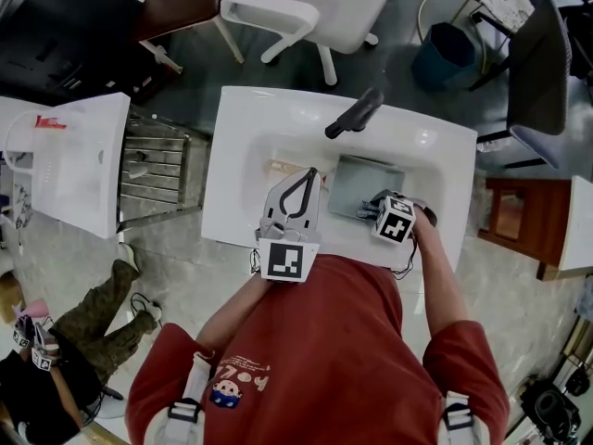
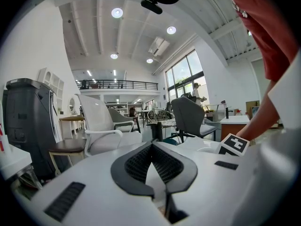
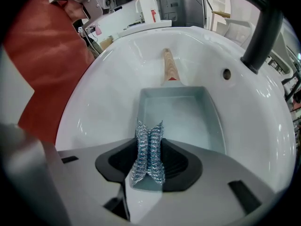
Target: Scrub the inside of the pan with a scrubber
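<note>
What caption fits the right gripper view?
The right gripper holds the metal scrubber over the pan in the sink.

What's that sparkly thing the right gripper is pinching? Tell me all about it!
The scrubber is a silvery pad of knitted, metal-looking mesh, squeezed upright between the jaws of the right gripper so its top flares out. It shows over the near end of the pale square pan in the white sink.

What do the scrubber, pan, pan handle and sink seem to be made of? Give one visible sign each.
Scrubber: knitted metal wire, silvery glints.
Pan: probably coated metal, matte grey-blue walls.
Handle: apparently wood, tan, unglossy.
Sink: glazed ceramic or similar, glossy white with highlights.
</note>
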The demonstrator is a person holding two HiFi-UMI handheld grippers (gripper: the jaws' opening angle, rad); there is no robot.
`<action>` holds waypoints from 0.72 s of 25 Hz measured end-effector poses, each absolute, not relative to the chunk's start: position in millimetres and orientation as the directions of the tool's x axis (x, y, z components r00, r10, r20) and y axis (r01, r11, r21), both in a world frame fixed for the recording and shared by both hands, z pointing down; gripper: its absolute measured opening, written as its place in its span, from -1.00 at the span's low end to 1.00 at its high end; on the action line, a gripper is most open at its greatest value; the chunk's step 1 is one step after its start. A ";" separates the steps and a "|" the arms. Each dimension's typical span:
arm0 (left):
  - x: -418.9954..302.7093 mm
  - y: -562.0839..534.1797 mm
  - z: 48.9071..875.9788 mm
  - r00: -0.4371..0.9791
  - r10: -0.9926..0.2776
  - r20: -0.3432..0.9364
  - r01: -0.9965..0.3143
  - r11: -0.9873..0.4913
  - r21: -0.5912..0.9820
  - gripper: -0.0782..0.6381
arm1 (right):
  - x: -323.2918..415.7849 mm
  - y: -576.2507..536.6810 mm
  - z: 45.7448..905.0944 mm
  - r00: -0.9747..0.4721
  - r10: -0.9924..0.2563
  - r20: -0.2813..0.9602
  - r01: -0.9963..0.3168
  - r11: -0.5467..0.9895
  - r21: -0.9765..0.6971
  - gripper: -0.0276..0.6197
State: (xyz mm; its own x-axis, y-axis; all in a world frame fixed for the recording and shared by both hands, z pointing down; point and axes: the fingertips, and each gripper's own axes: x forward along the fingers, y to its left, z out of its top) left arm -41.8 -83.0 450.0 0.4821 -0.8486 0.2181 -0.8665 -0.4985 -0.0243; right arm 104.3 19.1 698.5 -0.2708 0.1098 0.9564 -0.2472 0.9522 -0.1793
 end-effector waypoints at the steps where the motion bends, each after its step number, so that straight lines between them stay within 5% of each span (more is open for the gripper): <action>1: -42.2 -82.9 450.6 0.482 -0.848 0.220 -0.867 -0.498 -0.024 -0.75 | 104.2 18.9 698.7 -0.271 0.109 0.956 -0.250 0.952 -0.179 -0.41; 18: -40.4 -79.4 453.0 0.489 -0.843 0.223 -0.861 -0.508 -0.030 -0.75 | 117.1 -22.6 700.6 -0.215 -0.069 0.974 -0.297 0.955 0.002 -0.40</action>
